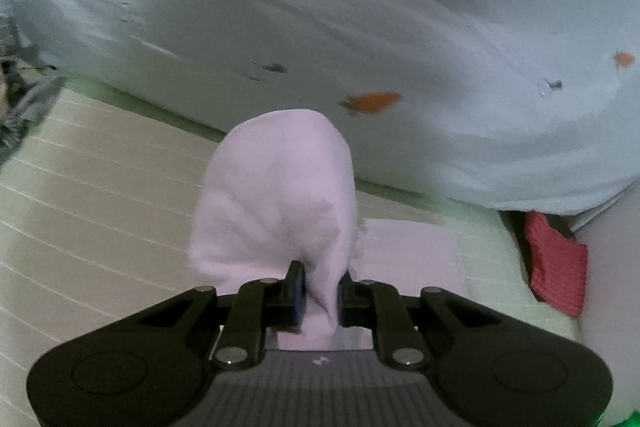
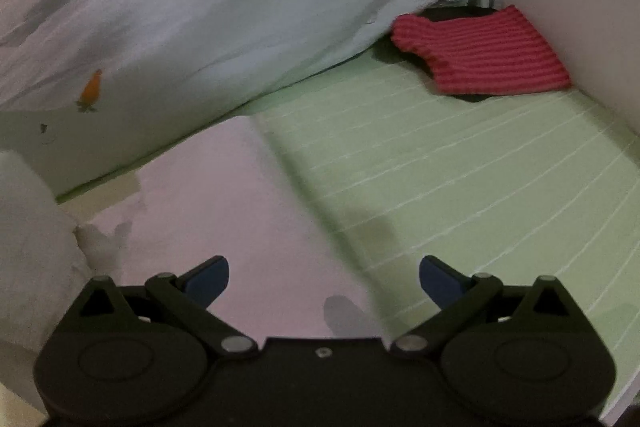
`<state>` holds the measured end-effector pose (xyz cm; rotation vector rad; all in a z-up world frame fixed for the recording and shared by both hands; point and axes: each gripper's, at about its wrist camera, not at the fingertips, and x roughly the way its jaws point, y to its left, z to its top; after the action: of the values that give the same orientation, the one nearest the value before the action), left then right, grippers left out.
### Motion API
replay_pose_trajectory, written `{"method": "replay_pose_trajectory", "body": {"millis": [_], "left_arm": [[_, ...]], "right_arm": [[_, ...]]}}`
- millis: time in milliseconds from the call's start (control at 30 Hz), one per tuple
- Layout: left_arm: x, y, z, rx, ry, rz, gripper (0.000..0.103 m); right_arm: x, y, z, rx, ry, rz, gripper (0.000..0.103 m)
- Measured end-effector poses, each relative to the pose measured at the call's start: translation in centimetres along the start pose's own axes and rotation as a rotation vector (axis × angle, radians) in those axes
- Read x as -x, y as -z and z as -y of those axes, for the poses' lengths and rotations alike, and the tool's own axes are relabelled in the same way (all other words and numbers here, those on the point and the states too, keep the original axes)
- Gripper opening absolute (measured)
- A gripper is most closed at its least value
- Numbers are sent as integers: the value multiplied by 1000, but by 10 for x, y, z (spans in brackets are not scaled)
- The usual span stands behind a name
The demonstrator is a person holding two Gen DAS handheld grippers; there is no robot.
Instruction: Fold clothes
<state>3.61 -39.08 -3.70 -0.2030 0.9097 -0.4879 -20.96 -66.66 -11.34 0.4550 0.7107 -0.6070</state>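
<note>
Left wrist view showed your left gripper point(image 1: 320, 297) pinching a bunched fold of the white garment point(image 1: 276, 195), lifted off the green striped sheet point(image 1: 100, 187). Your right gripper point(image 2: 324, 279) had its jaws spread wide with nothing between them, hovering over the flat part of that garment point(image 2: 224, 211) spread on the sheet. A red striped knit piece point(image 2: 480, 53) lay at the sheet's far right corner, beside the pale blue duvet point(image 2: 240, 7).
</note>
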Motion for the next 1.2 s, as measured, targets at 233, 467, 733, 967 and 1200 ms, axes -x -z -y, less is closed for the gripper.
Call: {"method": "replay_pose_trajectory", "body": {"millis": [233, 467, 733, 967, 1200], "left_arm": [[-37, 32, 49, 104, -42, 0, 28], [-10, 31, 61, 190, -22, 49, 71], [31, 31, 28, 244, -93, 103, 81], [39, 44, -37, 306, -212, 50, 81], [0, 51, -74, 349, -191, -117, 82]], "right_arm": [[-11, -15, 71, -4, 20, -25, 103], [-23, -28, 84, -37, -26, -36, 103], [-29, -33, 28, -4, -183, -66, 103], [-36, -58, -45, -104, -417, -146, 102], [-53, -69, -118, -105, -567, -230, 102]]}}
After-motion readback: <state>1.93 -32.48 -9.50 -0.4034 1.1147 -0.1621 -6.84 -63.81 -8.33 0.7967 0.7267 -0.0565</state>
